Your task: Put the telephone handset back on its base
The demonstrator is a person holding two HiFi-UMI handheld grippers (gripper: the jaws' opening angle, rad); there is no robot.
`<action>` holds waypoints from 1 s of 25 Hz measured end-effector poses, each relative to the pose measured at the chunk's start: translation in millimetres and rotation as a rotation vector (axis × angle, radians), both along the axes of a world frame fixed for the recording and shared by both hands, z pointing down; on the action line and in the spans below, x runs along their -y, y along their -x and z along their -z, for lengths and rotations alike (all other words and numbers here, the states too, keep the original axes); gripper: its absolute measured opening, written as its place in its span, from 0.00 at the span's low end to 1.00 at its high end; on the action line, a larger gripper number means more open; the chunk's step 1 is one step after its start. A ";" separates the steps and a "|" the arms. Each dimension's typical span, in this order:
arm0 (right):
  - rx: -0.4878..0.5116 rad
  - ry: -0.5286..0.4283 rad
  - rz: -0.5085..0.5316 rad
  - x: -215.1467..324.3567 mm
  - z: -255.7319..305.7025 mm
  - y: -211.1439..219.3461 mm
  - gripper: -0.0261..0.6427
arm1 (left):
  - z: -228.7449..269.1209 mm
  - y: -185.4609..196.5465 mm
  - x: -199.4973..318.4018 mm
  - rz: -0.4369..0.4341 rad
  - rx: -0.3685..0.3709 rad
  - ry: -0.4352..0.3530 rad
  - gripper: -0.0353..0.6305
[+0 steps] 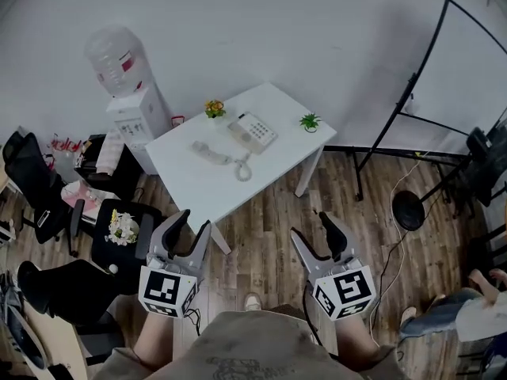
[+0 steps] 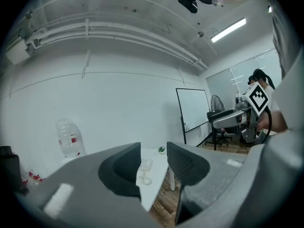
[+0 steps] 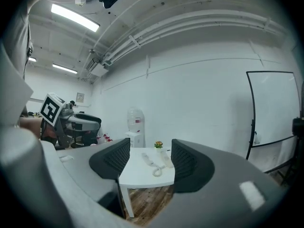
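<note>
- Head view: the left hand-held gripper (image 1: 195, 222) and the right hand-held gripper (image 1: 310, 226) are held side by side above the wooden floor (image 1: 273, 204), and both point toward the desk (image 1: 198, 188).
- Head view: the jaws of each hand-held gripper stand apart, with nothing between them.
- Head view: the desk stands ahead of both hand-held grippers and well apart from them.
- Head view: the handset (image 1: 210, 154) lies flat on the desk, off the base (image 1: 253, 131). It is just beside the base, on the side of the left hand-held gripper.
- Head view: the coiled cord (image 1: 242, 167) lies on the desk on the side of the base nearest the hand-held grippers.
- Head view: a flower pot (image 1: 214, 108) stands beyond the handset, and a green plant (image 1: 310, 121) stands beyond the base toward the right.
- Head view: a water dispenser (image 1: 131, 93) stands ahead and to the left of the left hand-held gripper, beside the desk.
- Left gripper view: the jaws are apart and empty. The desk, base and cord show far ahead through the gap, and the right hand-held gripper shows at the right.
- Right gripper view: the jaws are apart and empty. The handset, cord and base show far ahead in the gap, and a whiteboard (image 3: 275, 108) stands to the right.
</note>
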State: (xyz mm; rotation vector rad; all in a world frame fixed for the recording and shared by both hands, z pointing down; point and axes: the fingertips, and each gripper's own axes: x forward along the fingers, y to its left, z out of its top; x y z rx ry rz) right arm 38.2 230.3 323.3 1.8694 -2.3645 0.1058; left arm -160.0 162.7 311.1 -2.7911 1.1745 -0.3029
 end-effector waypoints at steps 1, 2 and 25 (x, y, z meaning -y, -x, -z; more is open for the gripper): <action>0.004 0.003 0.002 6.7 -1.3 1.2 0.47 | -0.7 1.3 6.8 0.002 0.003 0.002 0.31; 0.006 0.007 0.003 12.8 -3.2 1.8 0.47 | -0.9 2.5 13.4 0.005 0.003 0.002 0.31; 0.007 0.099 0.132 190.5 -47.8 -36.0 0.45 | -36.4 -21.7 167.1 0.145 -0.006 0.072 0.31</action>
